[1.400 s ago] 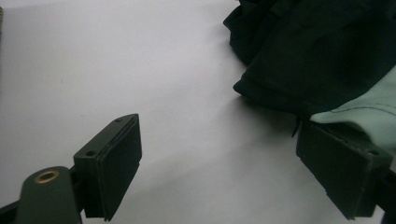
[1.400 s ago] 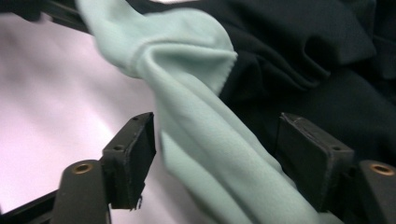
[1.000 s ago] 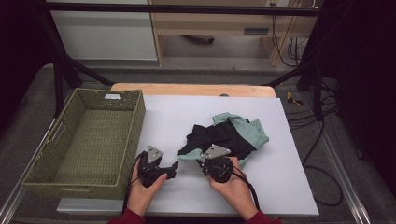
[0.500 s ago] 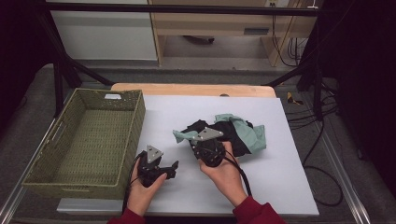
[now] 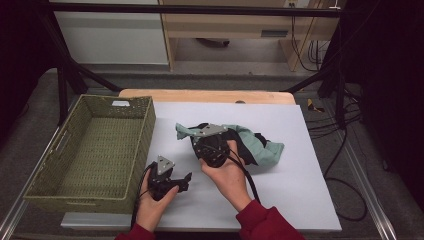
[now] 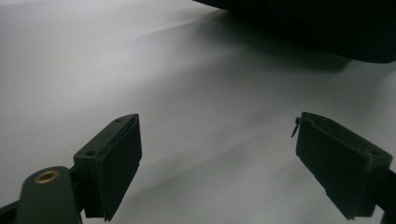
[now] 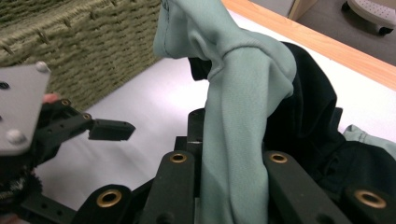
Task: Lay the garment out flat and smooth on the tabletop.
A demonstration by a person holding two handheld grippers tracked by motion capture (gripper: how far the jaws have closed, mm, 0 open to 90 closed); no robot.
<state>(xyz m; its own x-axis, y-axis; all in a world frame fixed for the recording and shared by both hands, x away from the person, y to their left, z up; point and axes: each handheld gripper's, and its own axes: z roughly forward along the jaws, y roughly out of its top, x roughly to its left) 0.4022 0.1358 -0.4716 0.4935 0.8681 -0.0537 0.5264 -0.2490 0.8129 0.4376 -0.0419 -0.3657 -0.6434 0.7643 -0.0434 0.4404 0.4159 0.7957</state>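
Right gripper (image 5: pixel 192 137): jaws clamped on a fold of the green cloth (image 5: pixel 250 142), which runs up between them in the right gripper view (image 7: pixel 238 140) and drapes over their tips; the jaws have just been closing on it. The pinched end is lifted off the mat (image 5: pixel 300 190) toward the basket (image 5: pixel 75 195), while the rest of the cloth trails on the mat behind the gripper. Black cloth (image 5: pixel 247 152): tangled with the green one, lying under and beside it near the mat's middle, partly raised against the right jaw in the right gripper view (image 7: pixel 308 116). Left gripper (image 5: pixel 187 178): low over the mat just beside the basket's near corner, jaws spread wide with nothing between them, bare mat under them in the left gripper view (image 6: pixel 217 163). Basket: woven, green, at the mat's left edge.
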